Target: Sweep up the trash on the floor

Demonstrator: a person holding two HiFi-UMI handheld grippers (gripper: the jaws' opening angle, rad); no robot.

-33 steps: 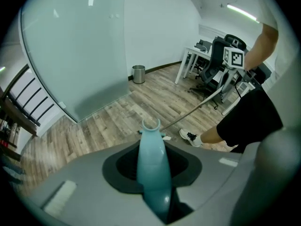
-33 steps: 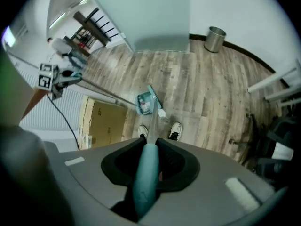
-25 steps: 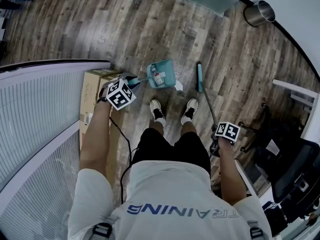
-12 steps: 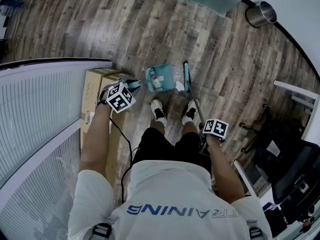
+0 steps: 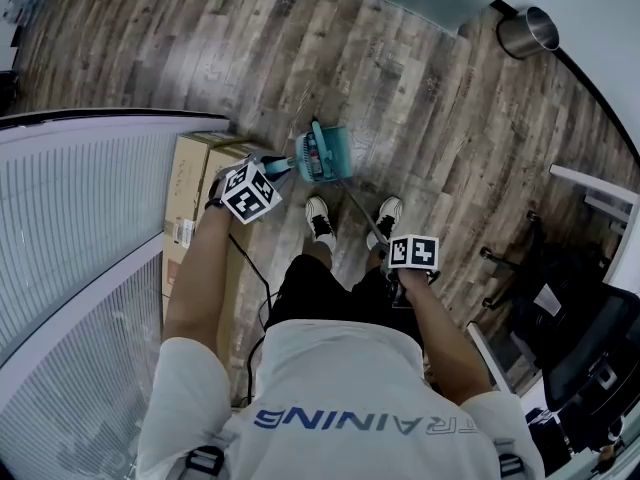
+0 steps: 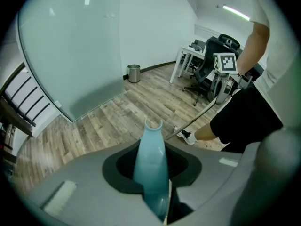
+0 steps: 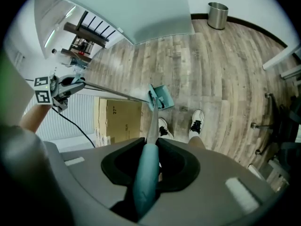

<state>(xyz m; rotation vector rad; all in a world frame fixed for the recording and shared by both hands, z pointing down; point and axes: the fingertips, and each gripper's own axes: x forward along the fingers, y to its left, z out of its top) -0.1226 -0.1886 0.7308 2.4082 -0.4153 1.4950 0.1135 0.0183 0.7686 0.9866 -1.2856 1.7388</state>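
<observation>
- Grips the teal dustpan handle (image 6: pixel 150 166) in the left gripper (image 5: pixel 272 170), jaws clamped around it. Holds the dustpan (image 5: pixel 333 158) low at the floor, just ahead of the left shoe (image 5: pixel 317 218).
- Risks lifting the pan lip with any roll of that wrist, and so letting scraps slide under instead of in.
- Shows the trash (image 5: pixel 311 154), small pale bits as far as can be told, inside the pan, with the broom head (image 5: pixel 318 140) right at its mouth.
- Risks flicking those bits out again with too hard a stroke, or shoving the whole pan toward the cardboard box (image 5: pixel 198 183) just beside it.
- Grips the broom handle (image 7: pixel 146 173) in the right gripper (image 5: pixel 388 252), jaws shut on it.
- Risks the thin shaft twisting between the pads and turning the bristles off line. Risks clipping the right shoe (image 5: pixel 388 211), close beside the shaft.
- Offers a wood-plank floor (image 5: pixel 200 58): hard and smooth, probably with seams likely to trap fine grit.
- Takes in, from the left: a white slatted panel (image 5: pixel 80 228), the box against it, open planks in the middle, a metal bin (image 5: pixel 527 30) in the far corner, and a dark office chair (image 5: pixel 590 338) well apart on the right.
</observation>
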